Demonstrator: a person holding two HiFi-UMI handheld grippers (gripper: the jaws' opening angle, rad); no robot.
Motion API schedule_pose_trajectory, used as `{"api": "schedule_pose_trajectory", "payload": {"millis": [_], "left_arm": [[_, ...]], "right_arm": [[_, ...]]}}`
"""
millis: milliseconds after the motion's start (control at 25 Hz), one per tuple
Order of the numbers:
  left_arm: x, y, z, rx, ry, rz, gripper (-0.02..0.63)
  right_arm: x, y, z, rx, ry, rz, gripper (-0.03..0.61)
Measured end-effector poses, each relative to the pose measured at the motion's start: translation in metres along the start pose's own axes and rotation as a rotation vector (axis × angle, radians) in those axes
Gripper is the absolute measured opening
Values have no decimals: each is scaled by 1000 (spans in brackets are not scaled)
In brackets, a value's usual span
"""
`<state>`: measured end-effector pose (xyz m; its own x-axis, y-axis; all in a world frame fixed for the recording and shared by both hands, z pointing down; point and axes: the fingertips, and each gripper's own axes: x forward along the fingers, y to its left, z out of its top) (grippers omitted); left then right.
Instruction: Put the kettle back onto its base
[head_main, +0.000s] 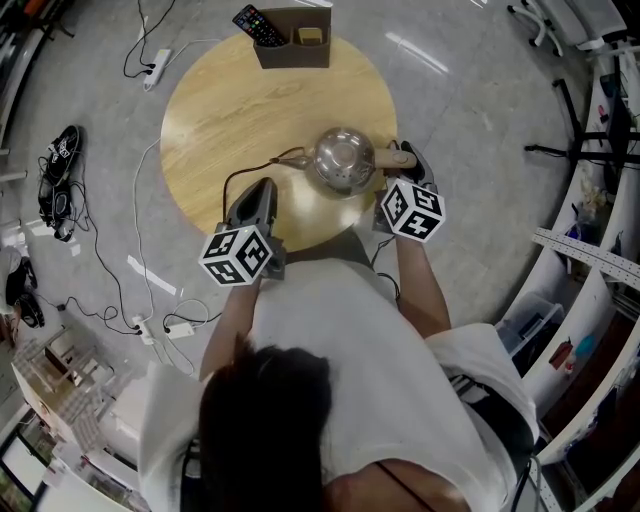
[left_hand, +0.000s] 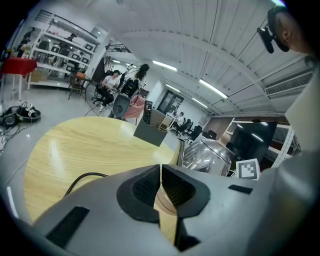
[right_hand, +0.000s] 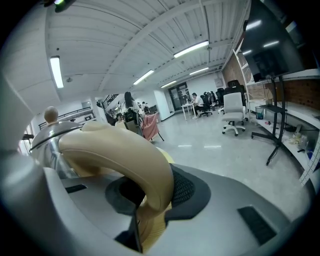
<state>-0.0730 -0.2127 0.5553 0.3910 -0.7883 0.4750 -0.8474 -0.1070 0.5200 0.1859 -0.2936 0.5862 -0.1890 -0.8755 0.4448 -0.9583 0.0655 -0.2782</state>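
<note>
Grips the kettle (head_main: 343, 160) by its tan handle (right_hand: 125, 165) with the right gripper (right_hand: 150, 202), jaws a little apart and pressed on both sides of the handle. Has the shiny kettle just in front of that gripper, over the near part of the round wood table (head_main: 225, 110). Can't tell if it sits on its base, likely hidden under it. Shows only a black cord (head_main: 240, 178) running in below the kettle. Holds the left gripper (left_hand: 160, 185) with jaws pressed together on nothing, low over the table, kettle ahead and to its right. Shows a brown box (head_main: 295, 50) with a remote (head_main: 258, 25) far ahead of both grippers.
</note>
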Motion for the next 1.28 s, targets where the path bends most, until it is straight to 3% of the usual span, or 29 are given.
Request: {"api": "schedule_pose_trajectory", "payload": {"millis": [160,320,560,680,960,1280], "left_arm": [[0,3,3,4,-5,-1,35],[1,8,3,4,0,-3,35],[7,4,5,30,11,-40,35],[7,5,7,41,18,-55,35],[9,5,8,59,40,-107,35],[13,-5,-6,56,70,-201,35]], "right_arm": [[-2,-2,-3,-23,-23,22,107],[-3,4,-6,-110,-22,44,107],[-9,1,-2,-254,-48,-65,141],[-14,-4,-3,-214,-55,-113,187],[-42,0,0,-130,-115,-143,192],[-74,20,-35,-22,-13,-92,192]]}}
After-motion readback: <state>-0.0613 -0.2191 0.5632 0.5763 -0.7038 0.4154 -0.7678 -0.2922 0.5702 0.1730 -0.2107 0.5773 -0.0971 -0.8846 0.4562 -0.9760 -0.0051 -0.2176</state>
